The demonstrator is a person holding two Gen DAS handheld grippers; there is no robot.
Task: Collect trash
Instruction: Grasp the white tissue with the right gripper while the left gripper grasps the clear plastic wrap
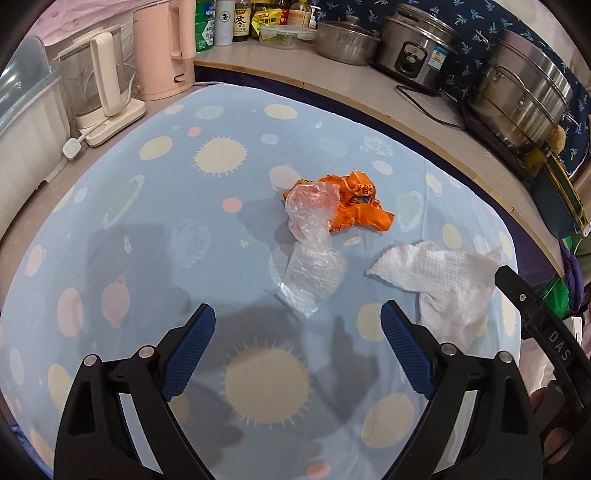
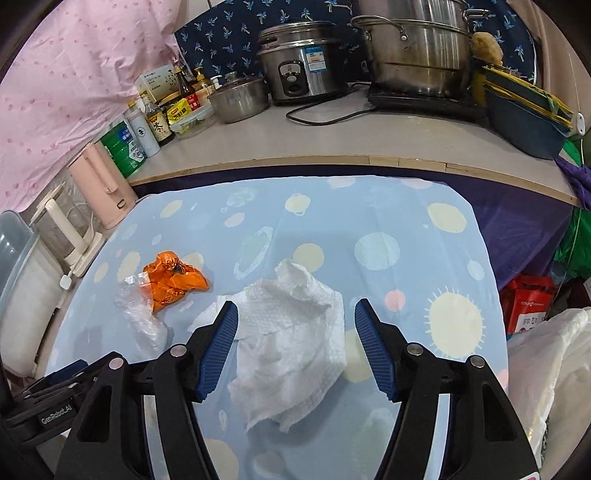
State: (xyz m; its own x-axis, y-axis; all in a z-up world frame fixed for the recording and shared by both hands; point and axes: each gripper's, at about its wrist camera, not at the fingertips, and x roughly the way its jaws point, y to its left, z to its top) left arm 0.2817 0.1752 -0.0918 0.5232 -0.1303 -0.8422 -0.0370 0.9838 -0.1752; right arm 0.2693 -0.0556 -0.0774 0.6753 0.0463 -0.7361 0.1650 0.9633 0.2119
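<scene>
Three pieces of trash lie on a light blue cloth with sun and planet prints (image 1: 155, 236). A crumpled orange wrapper (image 1: 360, 203) lies mid-table, touching a clear plastic bag (image 1: 310, 251) in front of it. A crumpled white paper towel (image 1: 439, 284) lies to the right. My left gripper (image 1: 298, 325) is open and empty, just short of the clear bag. My right gripper (image 2: 293, 317) is open, its fingers on either side of the paper towel (image 2: 291, 339), above it. The wrapper (image 2: 173, 280) and the bag (image 2: 144, 317) show at the left in the right wrist view.
A pink kettle (image 1: 162, 48), a glass blender jug (image 1: 96, 81) and bottles (image 1: 240, 20) stand at the back left. Steel pots (image 1: 517, 96) and a rice cooker (image 1: 417, 48) stand on the counter behind. A white plastic bag (image 2: 546, 373) hangs at the right table edge.
</scene>
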